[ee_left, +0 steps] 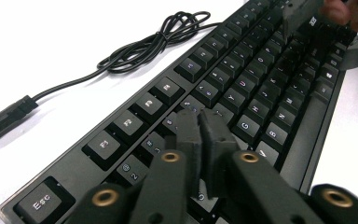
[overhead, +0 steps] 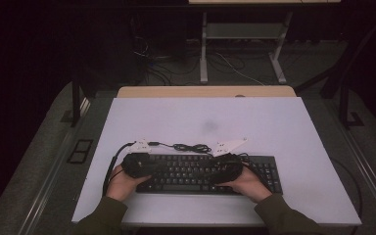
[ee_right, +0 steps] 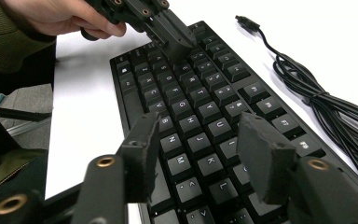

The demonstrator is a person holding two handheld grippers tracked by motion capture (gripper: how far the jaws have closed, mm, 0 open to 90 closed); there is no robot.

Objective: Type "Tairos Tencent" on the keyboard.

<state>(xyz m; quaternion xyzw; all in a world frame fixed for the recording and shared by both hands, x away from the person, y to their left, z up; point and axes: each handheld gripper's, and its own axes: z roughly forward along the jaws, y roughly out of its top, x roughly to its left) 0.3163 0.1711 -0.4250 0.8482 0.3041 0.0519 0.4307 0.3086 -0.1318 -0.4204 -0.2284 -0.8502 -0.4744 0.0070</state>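
Observation:
A black keyboard (overhead: pixel 200 174) lies near the front edge of the white tabletop (overhead: pixel 274 122). My left gripper (overhead: pixel 151 169) hovers over its left end. In the left gripper view the keyboard (ee_left: pixel 242 84) runs away under my left gripper (ee_left: pixel 200 114), whose pads sit together with nothing between them, just above the number row. My right gripper (overhead: pixel 223 171) is over the right half of the letter keys. In the right gripper view it (ee_right: pixel 200 126) stands open above the keyboard (ee_right: pixel 191 102), nothing between the jaws; the left gripper (ee_right: pixel 177 44) points down at the far keys.
The keyboard's black cable (overhead: pixel 191 147) lies coiled on the table just behind it, loose, ending in a USB plug (ee_left: pixel 4 119). Two grey three-cornered plates (overhead: pixel 230 145) top the grippers. A wooden desk edge (overhead: pixel 205 91) and table legs stand beyond.

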